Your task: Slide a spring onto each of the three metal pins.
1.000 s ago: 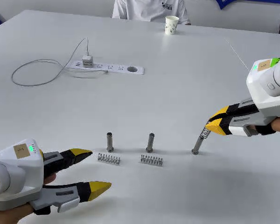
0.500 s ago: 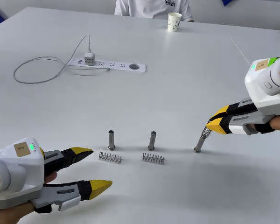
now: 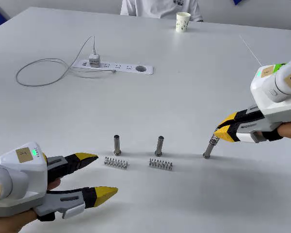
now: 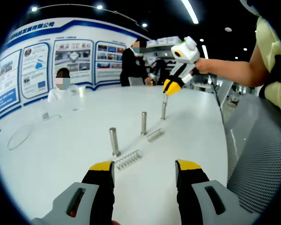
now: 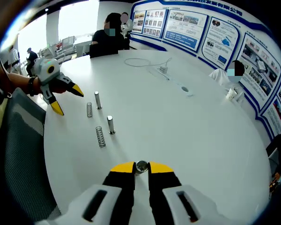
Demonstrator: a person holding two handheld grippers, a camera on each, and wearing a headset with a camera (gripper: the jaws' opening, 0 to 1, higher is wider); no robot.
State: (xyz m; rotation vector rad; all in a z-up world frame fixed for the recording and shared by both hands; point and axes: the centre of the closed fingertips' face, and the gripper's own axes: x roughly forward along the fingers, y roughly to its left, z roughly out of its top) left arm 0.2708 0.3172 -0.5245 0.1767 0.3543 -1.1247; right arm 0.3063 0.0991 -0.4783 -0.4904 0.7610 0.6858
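Two springs [image 3: 116, 162] beside pins [image 3: 117, 144]; power strip [image 3: 111, 68], cup [image 3: 183, 22] beyond.

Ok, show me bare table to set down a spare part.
Free: the white tabletop between the white power strip and the three short metal pins; also the near edge beside the open left gripper. Crowded: along the pins, with two loose coil springs and the right gripper holding a third spring on the end pin.
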